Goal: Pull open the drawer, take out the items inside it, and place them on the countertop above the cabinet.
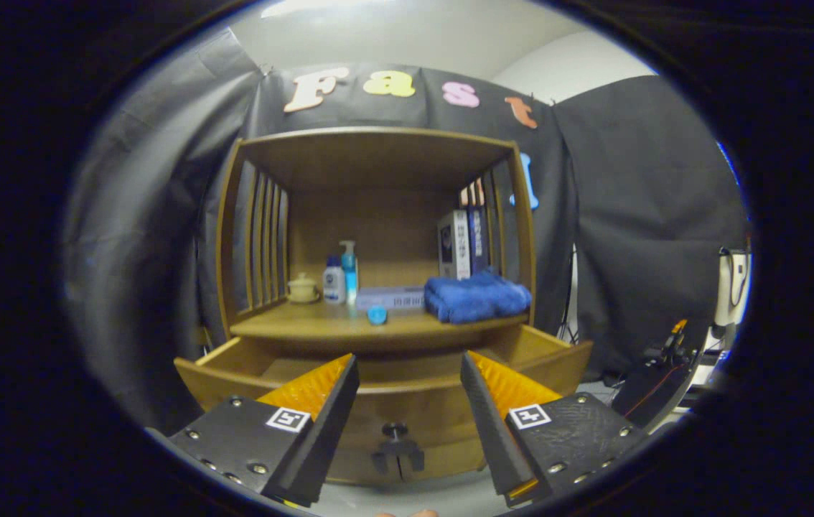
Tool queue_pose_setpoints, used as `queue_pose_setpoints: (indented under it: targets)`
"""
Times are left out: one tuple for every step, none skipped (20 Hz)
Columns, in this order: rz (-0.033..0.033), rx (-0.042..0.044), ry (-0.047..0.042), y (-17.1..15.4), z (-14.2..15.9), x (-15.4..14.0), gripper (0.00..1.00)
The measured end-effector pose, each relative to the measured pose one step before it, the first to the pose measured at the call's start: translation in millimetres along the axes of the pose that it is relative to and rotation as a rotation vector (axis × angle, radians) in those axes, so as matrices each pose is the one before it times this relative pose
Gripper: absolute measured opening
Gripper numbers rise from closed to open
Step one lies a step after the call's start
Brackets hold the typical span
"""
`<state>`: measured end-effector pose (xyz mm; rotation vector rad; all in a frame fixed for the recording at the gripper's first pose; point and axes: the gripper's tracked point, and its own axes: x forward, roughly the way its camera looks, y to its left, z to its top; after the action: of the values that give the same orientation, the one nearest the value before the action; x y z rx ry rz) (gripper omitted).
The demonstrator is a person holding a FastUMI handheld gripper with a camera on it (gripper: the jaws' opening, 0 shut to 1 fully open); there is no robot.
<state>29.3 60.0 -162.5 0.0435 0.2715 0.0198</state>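
So your tool (409,391) is spread wide with nothing in it, fingers hanging just in front of the drawer (393,384), which is already pulled out from under the desk (349,327). That spacing makes sense to me: the fingers sit on either side of the drawer's middle, right above the knob (395,432), so you're lined up to dip straight in over the front rail.

Can't see what's in the drawer from here though. The front rail and the fingers hide most of the floor; the bit of bottom that shows between them looks bare, but I honestly can't tell.

Up on the desk, things are pushed back or to the sides: a blue towel (476,296) on the right with the boxes (461,244) standing behind it, two bottles (341,276) and a small lidded pot (302,287) toward the back left, a flat box (390,298) lying across the back, and a little blue cap (377,314) near the front edge. My guess is that leaves the front left strip as your landing spot, since it's the only open wood you can reach without knocking the cap or the towel.

I'd tilt down first to actually see inside before committing to a grab.
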Motion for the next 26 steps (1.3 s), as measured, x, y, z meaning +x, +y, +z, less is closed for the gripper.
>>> queue_pose_setpoints:
  targets:
    - [0.01151,0.00329,0.03953,2.90,-13.23,1.26,0.86]
    - [0.01087,0.00650,0.02773,3.23,-11.08,1.64,0.86]
    - [0.01544,0.01109,0.01251,3.80,-6.43,2.37,0.86]
    - [0.01531,0.01513,0.00911,3.88,-4.75,4.08,0.86]
    - [0.01055,0.01260,0.00899,3.50,-4.93,3.87,0.86]
    - [0.00986,0.00640,0.01395,2.77,-4.48,2.90,0.86]
    - [0.01211,0.00308,0.01153,3.77,-5.88,3.43,0.86]
    - [0.01396,0.00105,0.00876,4.08,-2.48,3.38,0.86]
    - [0.01425,0.00072,0.00211,4.81,1.19,6.30,0.86]
    - [0.01166,-0.00130,-0.00065,4.18,1.26,3.61,0.86]
    - [0.00574,-0.00422,0.00178,1.13,0.11,2.89,0.86]
    - [0.00204,-0.00446,0.00193,0.71,-0.44,2.16,0.86]
    - [0.00208,0.00137,-0.00028,0.52,0.82,2.62,0.86]
    - [0.00381,0.00611,-0.00087,0.40,0.03,0.72,0.86]
    - [0.00269,0.00550,-0.00259,0.66,1.03,2.12,0.86]
    - [-0.00285,0.00021,0.00508,-1.17,-0.82,1.32,0.86]
    - [0.00053,-0.00510,-0.00435,-1.72,0.15,0.08,0.86]
    - [-0.00062,0.00535,0.00084,-0.76,0.69,0.95,0.86]
    - [-0.00133,0.00958,-0.00296,-0.51,0.11,0.10,0.86]
    - [0.00096,0.00944,-0.00212,0.01,0.92,-0.44,0.86]
    - [0.00092,0.00500,-0.00182,0.41,-0.82,-0.01,0.86]
    - [0.00065,0.00012,-0.00092,-0.38,0.85,0.20,0.86]
    - [-0.00038,-0.00168,-0.00218,-0.06,1.50,0.70,0.86]
    - [-0.00066,-0.00037,-0.00340,0.64,1.67,1.01,0.86]
    - [-0.00133,-0.00032,-0.00609,0.69,3.29,1.59,0.86]
    - [-0.00047,-0.00963,0.00986,-0.36,-0.59,0.72,0.86]
